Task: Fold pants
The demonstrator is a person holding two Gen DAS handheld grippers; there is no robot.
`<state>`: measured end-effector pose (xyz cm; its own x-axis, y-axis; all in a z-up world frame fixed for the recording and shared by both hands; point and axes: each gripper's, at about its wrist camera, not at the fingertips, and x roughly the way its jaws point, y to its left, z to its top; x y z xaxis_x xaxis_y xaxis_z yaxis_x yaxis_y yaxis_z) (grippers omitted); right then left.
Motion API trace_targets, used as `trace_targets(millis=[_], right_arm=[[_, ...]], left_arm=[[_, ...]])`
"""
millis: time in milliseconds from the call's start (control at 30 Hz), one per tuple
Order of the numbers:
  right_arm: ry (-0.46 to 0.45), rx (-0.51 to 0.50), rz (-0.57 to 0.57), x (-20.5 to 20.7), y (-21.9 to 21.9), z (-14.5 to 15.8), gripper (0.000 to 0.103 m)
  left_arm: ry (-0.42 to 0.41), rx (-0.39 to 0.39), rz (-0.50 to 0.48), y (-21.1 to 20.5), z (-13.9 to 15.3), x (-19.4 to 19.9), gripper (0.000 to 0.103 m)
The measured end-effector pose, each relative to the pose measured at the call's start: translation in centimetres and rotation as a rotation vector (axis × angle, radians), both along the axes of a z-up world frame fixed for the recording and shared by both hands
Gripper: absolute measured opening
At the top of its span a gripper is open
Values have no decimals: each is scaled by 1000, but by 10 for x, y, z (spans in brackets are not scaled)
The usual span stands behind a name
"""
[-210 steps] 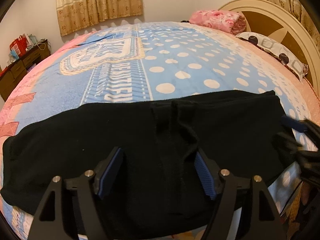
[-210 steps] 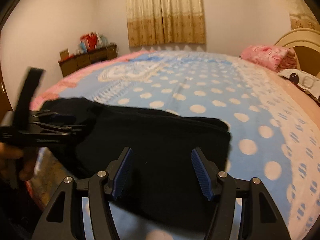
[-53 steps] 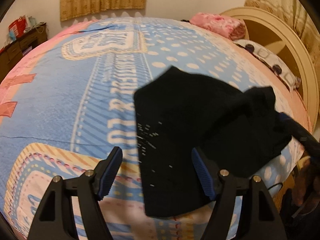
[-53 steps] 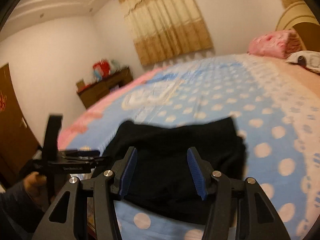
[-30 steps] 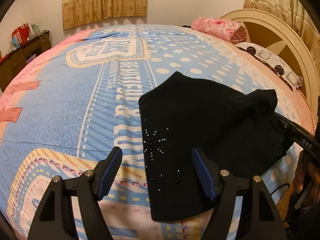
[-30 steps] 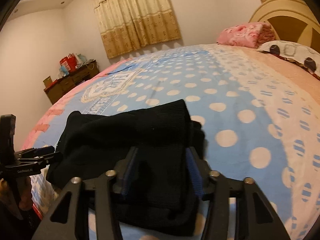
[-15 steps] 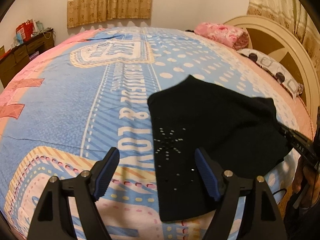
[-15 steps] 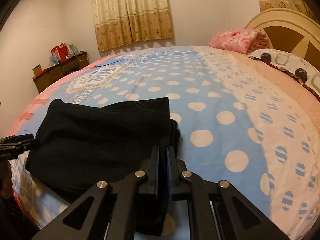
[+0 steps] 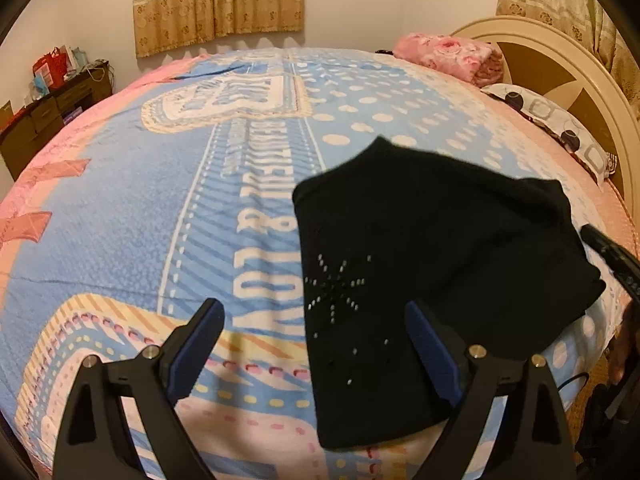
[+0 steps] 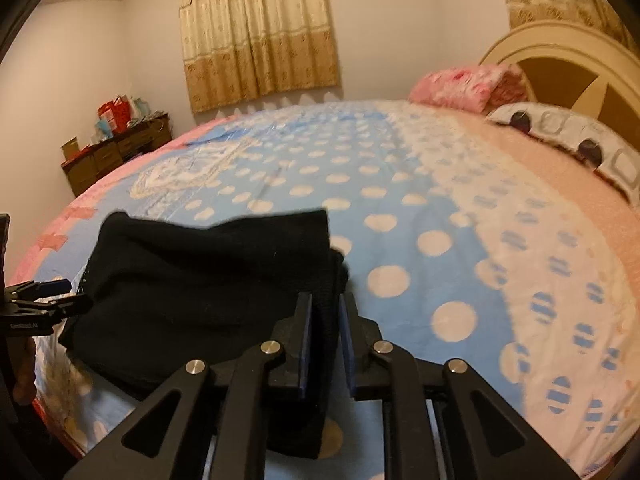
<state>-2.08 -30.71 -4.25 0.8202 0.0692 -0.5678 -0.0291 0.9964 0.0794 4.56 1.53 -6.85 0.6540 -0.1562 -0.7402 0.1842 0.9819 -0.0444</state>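
The black pants (image 9: 432,240) lie folded in a compact stack near the front right edge of the bed, with a rhinestone star on top. My left gripper (image 9: 314,336) hovers over the stack's left edge, its jaws wide and still opening, pads touching nothing. In the right wrist view the pants (image 10: 208,276) sit at the left. My right gripper (image 10: 325,340) has its jaws narrowly apart and opening, with the pants' near right edge filling the gap between the blue pads. Each gripper also shows in the other's view: the right gripper (image 9: 608,252) and the left gripper (image 10: 36,304).
A blue, pink and dotted bedspread (image 9: 200,200) covers the bed. A folded pink blanket (image 9: 448,54) and a patterned pillow (image 9: 560,128) lie by the cream headboard (image 9: 580,60). A dark dresser (image 10: 116,152) stands at the far left wall. A hand (image 10: 24,360) holds the left gripper.
The long, spread-out pants have become a compact folded stack. The left jaws have widened. The right jaws closed on the stack's near edge, then parted slightly.
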Motion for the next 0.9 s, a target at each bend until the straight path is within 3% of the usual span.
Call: trace_targets(millis=[67,133,233,400,500,533,700,767,900], right_arm=[[-61,-3,4,-10,4,14,18],[-111,39,53,-19,10,25,30],[-123,65,149,-22,29,30,39],[-53,44,230,-13,57,9,39],[91,51,231,4,56,-16,39],[99,67,245,6,53,-20,39],[104,79,287,12,56,3,40],[111,122,338,23,61,16,40],[192,372,473,76,71,37,40]], left_arm=[[-20,5,3,-2,6,2,94],[-40,6,2,-5,12,5,94],[-53,32,14,-10,13,14,94],[-18,46,17,-14,4,26,94],[13,11,14,-7,-3,30,95],[18,-9,14,-5,-4,30,95],[-9,-9,15,0,2,29,95],[-15,-24,24,4,5,32,95],[-23,-44,41,11,7,36,95]])
